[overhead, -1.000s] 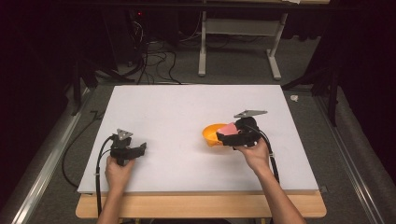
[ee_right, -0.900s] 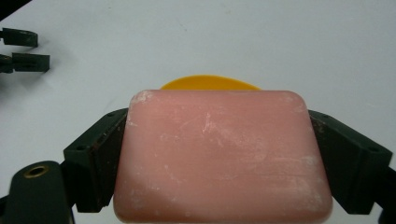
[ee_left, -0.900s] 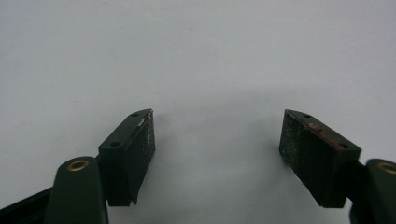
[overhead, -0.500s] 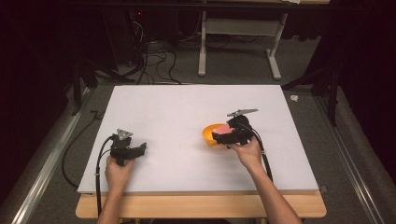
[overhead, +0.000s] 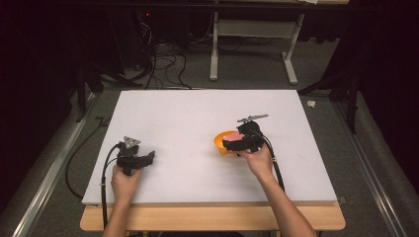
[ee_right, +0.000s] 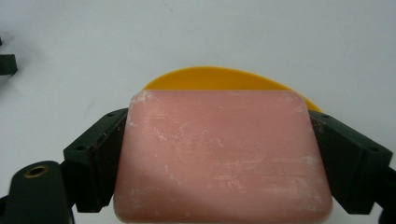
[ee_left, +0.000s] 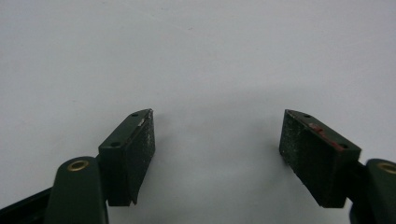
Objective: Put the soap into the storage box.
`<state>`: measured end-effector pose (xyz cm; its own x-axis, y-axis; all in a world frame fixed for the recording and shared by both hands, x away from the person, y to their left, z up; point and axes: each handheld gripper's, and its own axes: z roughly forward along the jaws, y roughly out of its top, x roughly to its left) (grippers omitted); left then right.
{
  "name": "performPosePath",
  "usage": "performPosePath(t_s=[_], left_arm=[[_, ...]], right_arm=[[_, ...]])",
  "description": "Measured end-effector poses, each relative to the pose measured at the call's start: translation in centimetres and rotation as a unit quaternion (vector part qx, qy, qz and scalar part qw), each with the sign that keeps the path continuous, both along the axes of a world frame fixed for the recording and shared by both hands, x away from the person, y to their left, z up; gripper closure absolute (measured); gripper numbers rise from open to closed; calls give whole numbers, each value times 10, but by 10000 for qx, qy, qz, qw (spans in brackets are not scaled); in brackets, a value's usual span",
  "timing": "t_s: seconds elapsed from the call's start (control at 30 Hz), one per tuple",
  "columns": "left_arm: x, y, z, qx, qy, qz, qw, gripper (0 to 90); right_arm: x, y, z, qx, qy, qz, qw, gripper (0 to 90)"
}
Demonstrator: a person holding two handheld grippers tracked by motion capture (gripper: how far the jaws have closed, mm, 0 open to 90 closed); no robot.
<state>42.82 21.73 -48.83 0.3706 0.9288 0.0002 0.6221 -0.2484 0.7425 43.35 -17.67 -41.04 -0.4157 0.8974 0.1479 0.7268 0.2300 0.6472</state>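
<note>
**A:** We start at the jaws. The right gripper [ee_right: 219,158] clamps the pink soap bar [ee_right: 222,156] by its two short sides, both pads flat against it, spread wide because the bar is wide. Nothing slips that we can see.

**B:** And the orange dish [ee_right: 219,78] sits just beyond the bar, its rim peeking out behind the far edge. From the high view we see the bar [overhead: 233,136] over the dish [overhead: 220,143], near the middle-right of the white table [overhead: 197,113]. Whether the bar already touches the dish, we cannot tell.

**A:** So we judge the step to be setting the soap into the dish. To do it well, we keep the bar level, centre it over the bowl before we lower, and let go only once it rests; a release too early could tip the light dish or send the soap sliding out.

**B:** The left gripper [ee_left: 217,154]?

**A:** Its jaws stand wide apart with only bare table between them, holding nothing. In the high view it [overhead: 143,159] rests well apart from the dish, at the near left. We could bring it over to steady the rim if the dish shifts.
</note>
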Motion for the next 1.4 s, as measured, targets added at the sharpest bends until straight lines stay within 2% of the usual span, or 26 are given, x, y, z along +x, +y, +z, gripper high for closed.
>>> performPosePath(t_s=[1.0,1.4], left_arm=[[0,0,0,-9,5,0,10000,271],[0,0,0,-1,1,0,10000,272]], right_arm=[[7,4,-8,-25,228,-103,9997,136],[10,3,-13,-33,357,-250,9990,134]])
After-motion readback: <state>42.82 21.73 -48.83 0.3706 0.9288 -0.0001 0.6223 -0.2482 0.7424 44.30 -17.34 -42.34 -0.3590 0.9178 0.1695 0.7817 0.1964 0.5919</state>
